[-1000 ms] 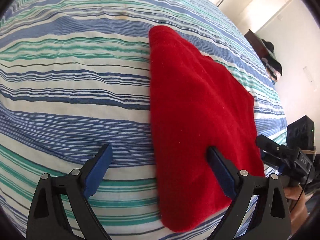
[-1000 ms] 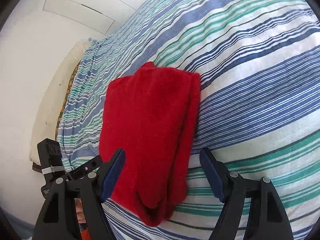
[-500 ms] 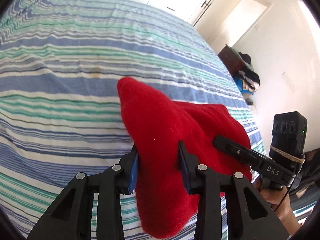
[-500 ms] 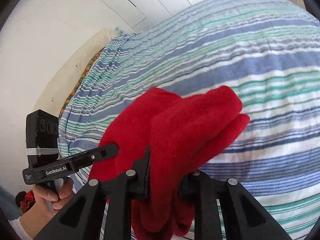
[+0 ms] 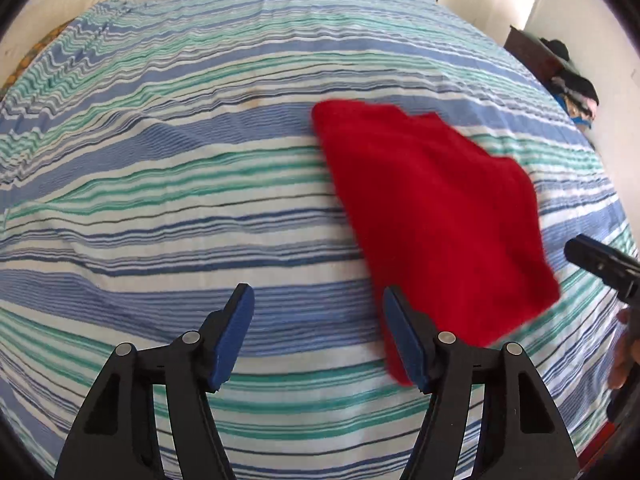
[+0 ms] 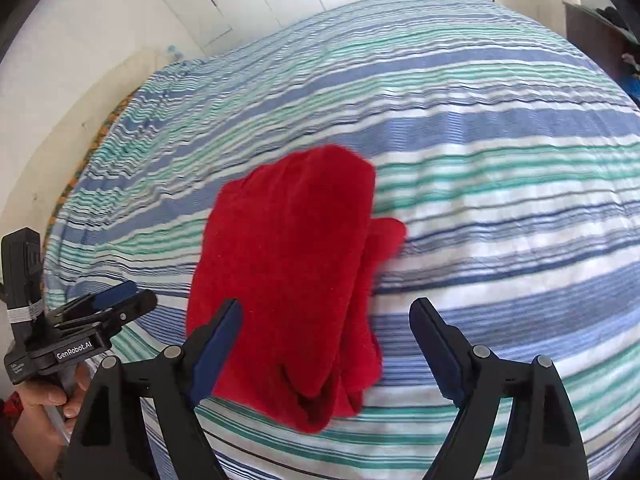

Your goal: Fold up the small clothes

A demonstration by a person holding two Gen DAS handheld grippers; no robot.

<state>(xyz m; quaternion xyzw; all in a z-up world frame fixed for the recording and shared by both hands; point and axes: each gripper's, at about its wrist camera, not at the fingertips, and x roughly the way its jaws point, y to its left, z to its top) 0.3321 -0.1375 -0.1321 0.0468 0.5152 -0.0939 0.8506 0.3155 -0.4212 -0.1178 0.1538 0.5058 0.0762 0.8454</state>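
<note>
Grippers both point steeply down at the striped bed sheet (image 5: 200, 184). The left gripper (image 5: 318, 332) is opening, nothing between its blue pads, with the folded red garment (image 5: 436, 216) lying on the sheet just to its right. The right gripper (image 6: 326, 340) is opening above the garment's near end, pads not touching it.
</note>
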